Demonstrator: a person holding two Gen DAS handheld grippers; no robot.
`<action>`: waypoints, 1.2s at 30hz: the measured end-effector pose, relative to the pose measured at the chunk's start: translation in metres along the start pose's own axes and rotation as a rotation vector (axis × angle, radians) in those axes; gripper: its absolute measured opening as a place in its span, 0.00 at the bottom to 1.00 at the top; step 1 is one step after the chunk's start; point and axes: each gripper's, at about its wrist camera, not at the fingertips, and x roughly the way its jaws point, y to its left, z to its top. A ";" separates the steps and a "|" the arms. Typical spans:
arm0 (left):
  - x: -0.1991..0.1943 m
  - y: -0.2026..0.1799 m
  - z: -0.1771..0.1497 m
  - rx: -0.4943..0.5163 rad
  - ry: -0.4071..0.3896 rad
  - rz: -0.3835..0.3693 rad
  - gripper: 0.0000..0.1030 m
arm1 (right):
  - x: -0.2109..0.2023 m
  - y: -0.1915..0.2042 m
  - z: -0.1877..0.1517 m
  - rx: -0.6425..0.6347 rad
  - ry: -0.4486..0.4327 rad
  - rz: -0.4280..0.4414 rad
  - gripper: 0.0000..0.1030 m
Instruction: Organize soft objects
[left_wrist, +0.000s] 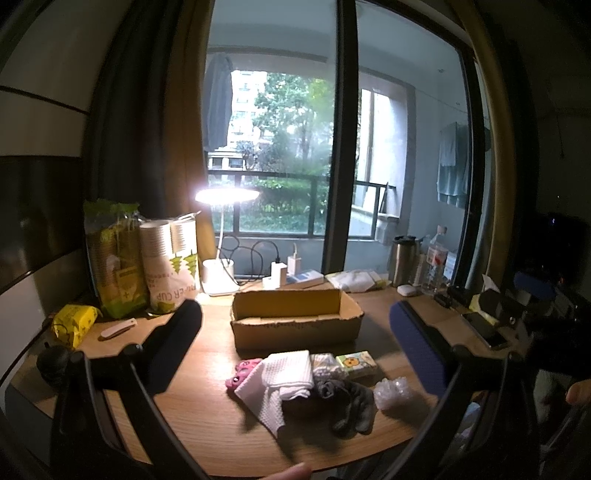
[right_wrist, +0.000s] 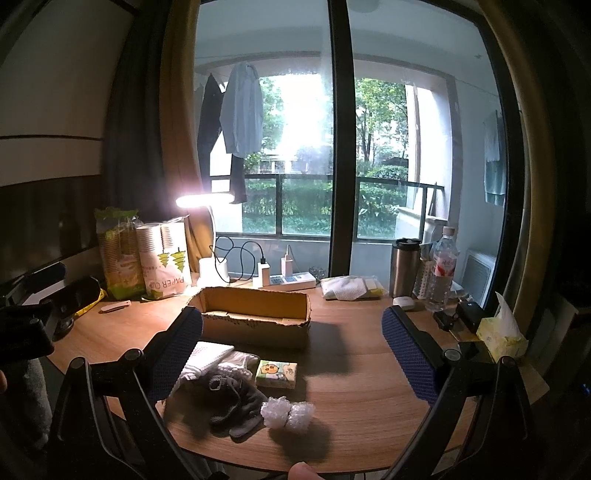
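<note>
Both wrist cameras sit low over the near edge of the wooden desk (left_wrist: 207, 417), facing forward toward the window (right_wrist: 295, 155). The left view looks from left of the cardboard box (left_wrist: 295, 325), the right view from further right, box (right_wrist: 255, 317) left of centre. Shared: box, desk lamp (left_wrist: 227, 195), soft-item pile (right_wrist: 229, 387), paper-cup bags (left_wrist: 170, 269). Both medium-close.

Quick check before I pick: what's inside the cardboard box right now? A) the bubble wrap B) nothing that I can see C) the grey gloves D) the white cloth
B: the cardboard box shows only bare walls and floor, while the white cloth, grey gloves and bubble wrap all lie on the table in front of it.
</note>
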 end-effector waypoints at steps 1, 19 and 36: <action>0.000 0.000 0.000 -0.001 -0.002 -0.002 1.00 | 0.000 0.000 0.000 -0.001 0.000 0.000 0.96; 0.003 -0.002 0.000 -0.001 0.006 -0.012 1.00 | 0.001 0.000 0.001 0.001 0.003 -0.001 0.96; 0.003 -0.003 0.000 -0.001 0.005 -0.012 1.00 | 0.002 0.000 0.000 0.002 0.004 -0.001 0.96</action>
